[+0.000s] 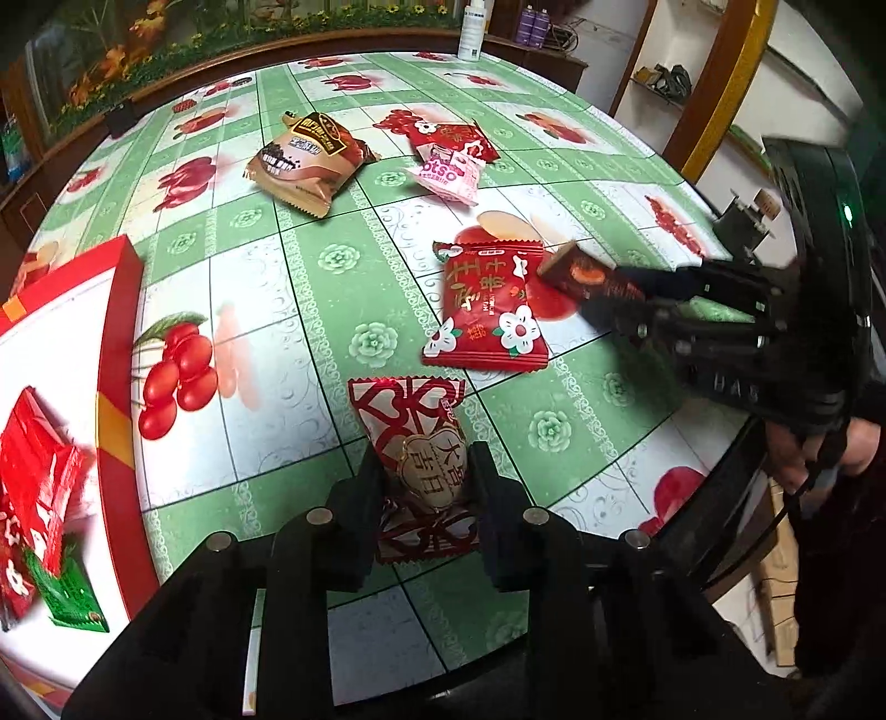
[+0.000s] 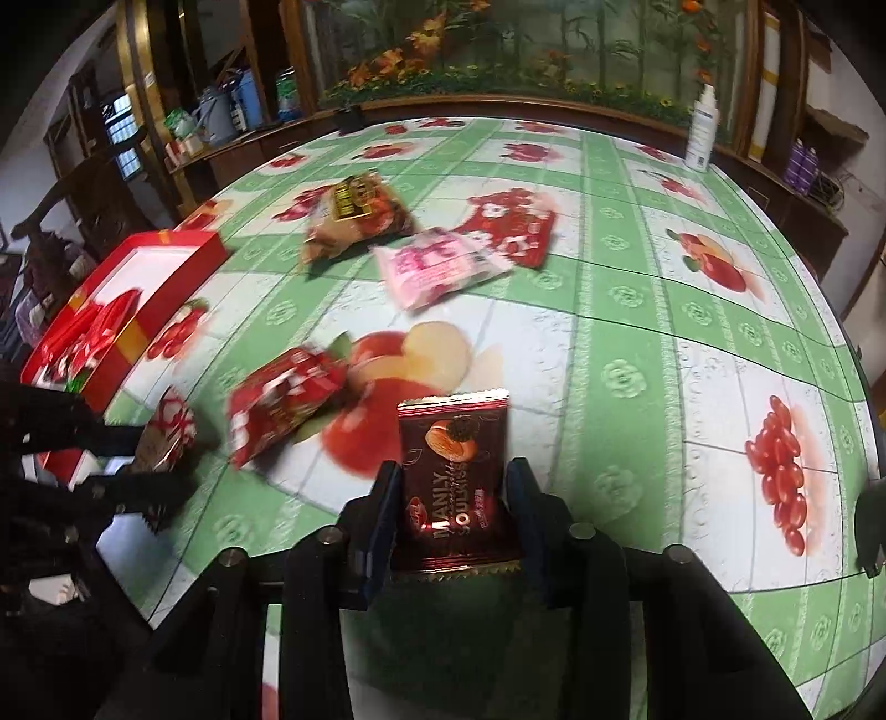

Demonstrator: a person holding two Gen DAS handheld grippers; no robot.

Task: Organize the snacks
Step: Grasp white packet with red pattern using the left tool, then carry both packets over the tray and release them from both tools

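Observation:
My left gripper (image 1: 423,471) is shut on a red-and-white patterned snack packet (image 1: 423,443), held over the table. My right gripper (image 2: 451,487) is shut on a dark red "Manly" packet (image 2: 457,487); it also shows in the left wrist view (image 1: 587,279). A red flowered packet (image 1: 487,310) lies flat in the middle. A brown packet (image 1: 310,160), a pink packet (image 1: 448,177) and a red packet (image 1: 459,138) lie farther back. The red gift box (image 1: 119,354) at the left holds several red packets (image 1: 33,471) and a green one (image 1: 69,598).
The round table (image 1: 332,288) has a green-and-white fruit-print cover. A white bottle (image 1: 473,30) stands at its far edge. Wooden cabinets and shelves ring the table. The table's near edge runs along the right (image 1: 714,493).

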